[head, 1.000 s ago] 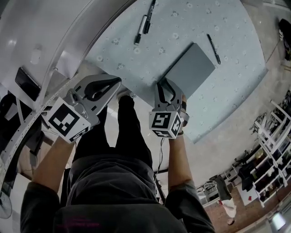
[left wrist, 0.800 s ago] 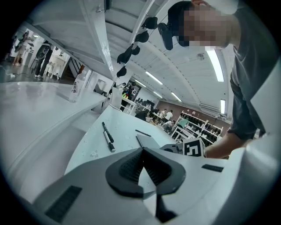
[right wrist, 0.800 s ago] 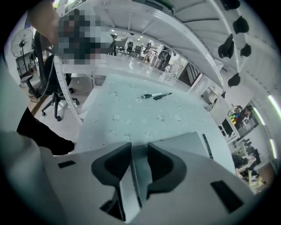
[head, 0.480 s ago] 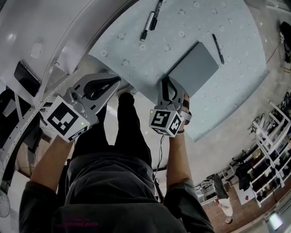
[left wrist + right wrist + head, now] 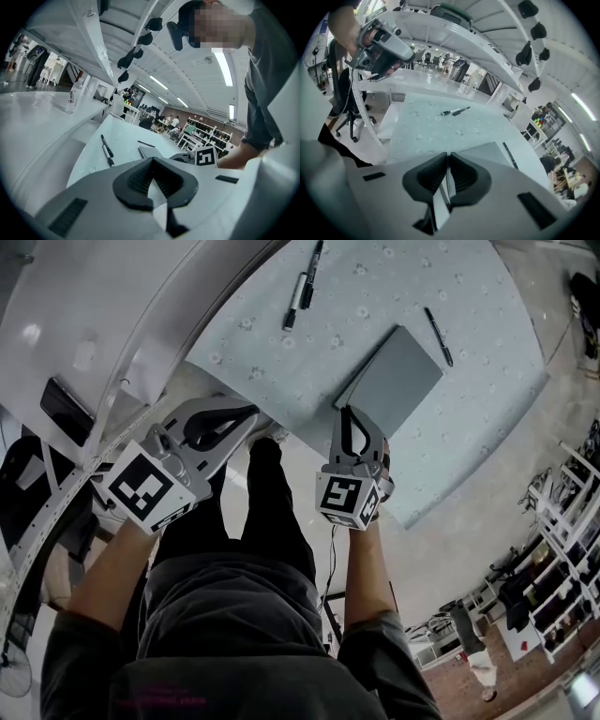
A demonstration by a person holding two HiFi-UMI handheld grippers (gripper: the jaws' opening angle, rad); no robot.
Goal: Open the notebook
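In the head view, no lettering can be read on the plain grey notebook [image 5: 398,371]. The print on the bottle [image 5: 72,96] in the left gripper view is too small to be made out. The notebook is laid on the flower-patterned table [image 5: 281,362], its long axis running from the near table edge away to the upper right. A pen [image 5: 439,337] lies just beyond its far short edge, and two markers [image 5: 300,289] are set well apart to the left, with bare cloth between. The right gripper [image 5: 349,412] has just been closing, and its pads are clamped on the notebook's thin near edge. The left gripper [image 5: 251,415] is held off the table's near edge, jaws together and empty.
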